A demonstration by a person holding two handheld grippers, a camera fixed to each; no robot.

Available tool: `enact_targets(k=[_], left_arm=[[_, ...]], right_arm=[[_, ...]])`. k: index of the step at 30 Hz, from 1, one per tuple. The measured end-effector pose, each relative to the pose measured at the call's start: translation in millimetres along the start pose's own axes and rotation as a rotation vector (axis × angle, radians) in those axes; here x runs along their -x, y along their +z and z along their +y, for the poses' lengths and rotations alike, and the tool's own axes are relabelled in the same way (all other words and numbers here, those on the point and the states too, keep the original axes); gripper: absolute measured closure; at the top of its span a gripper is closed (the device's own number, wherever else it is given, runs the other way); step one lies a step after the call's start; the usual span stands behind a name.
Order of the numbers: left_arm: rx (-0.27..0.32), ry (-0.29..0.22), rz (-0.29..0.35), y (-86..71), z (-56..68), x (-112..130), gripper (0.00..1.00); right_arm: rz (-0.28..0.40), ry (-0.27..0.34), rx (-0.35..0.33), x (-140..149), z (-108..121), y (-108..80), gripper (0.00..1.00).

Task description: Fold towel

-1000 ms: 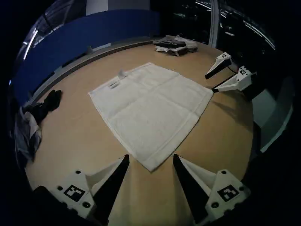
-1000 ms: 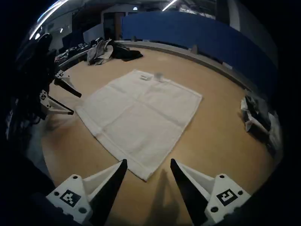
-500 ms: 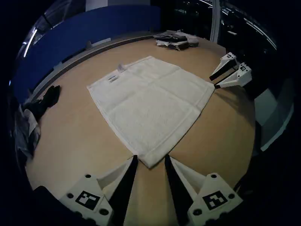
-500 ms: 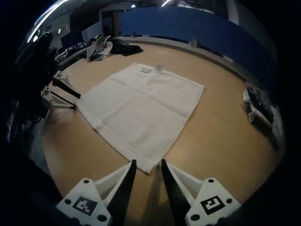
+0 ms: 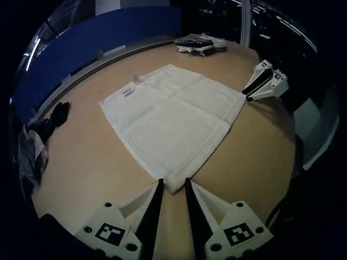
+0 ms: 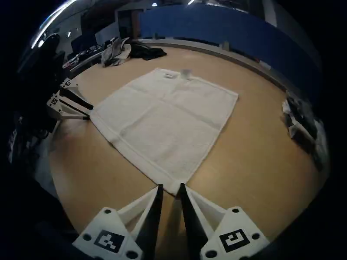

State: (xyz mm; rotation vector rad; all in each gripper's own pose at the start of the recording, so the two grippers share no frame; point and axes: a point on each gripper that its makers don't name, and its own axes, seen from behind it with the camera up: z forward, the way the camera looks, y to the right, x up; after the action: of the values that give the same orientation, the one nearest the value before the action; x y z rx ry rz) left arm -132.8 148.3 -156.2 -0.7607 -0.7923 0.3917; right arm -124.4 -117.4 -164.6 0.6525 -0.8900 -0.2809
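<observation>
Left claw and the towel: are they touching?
Touching. The left gripper view shows a corner of the towel pinched between the fingertips of the left claw.

Left gripper (image 5: 173, 182): two wedge-shaped fingers (image 5: 132, 208), white plastic shells that tapered to a point, with inner faces in matte black. Each finger root carried a square black-and-white fiducial tag (image 5: 108, 232), with small dark screw heads (image 5: 105, 204) set around it. Right gripper (image 6: 170, 187) was the same build: white shells, black inner faces, one tag per finger and dark screws near the tag corners. Side-on in the right gripper view, the left unit's fingers looked like slim white triangles, black along the inner edges, with a small tag near each root. No cables were visible on either unit.
</observation>
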Motion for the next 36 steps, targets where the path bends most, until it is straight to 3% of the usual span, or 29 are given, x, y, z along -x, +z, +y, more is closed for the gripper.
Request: enact_targets(k=[4,9,18,36], left_arm=[[-0.002,0.007,0.000,0.4,0.9,0.2,0.68],[0.000,0.016,-0.001,0.3,4.0,-0.7,0.79],[-0.007,0.004,-0.005,0.0,4.0,-0.9,0.91],[-0.012,-0.010,-0.011,-4.2,-1.0,-2.5,0.93]], right_arm=[[0.000,0.011,0.004,1.2,1.7,0.8,0.73],[-0.007,0.009,0.010,3.6,3.7,1.4,0.76],[-0.008,-0.016,0.016,3.8,3.0,-0.1,0.88],[0.003,0.010,0.013,-3.3,5.3,-9.2,0.92]])
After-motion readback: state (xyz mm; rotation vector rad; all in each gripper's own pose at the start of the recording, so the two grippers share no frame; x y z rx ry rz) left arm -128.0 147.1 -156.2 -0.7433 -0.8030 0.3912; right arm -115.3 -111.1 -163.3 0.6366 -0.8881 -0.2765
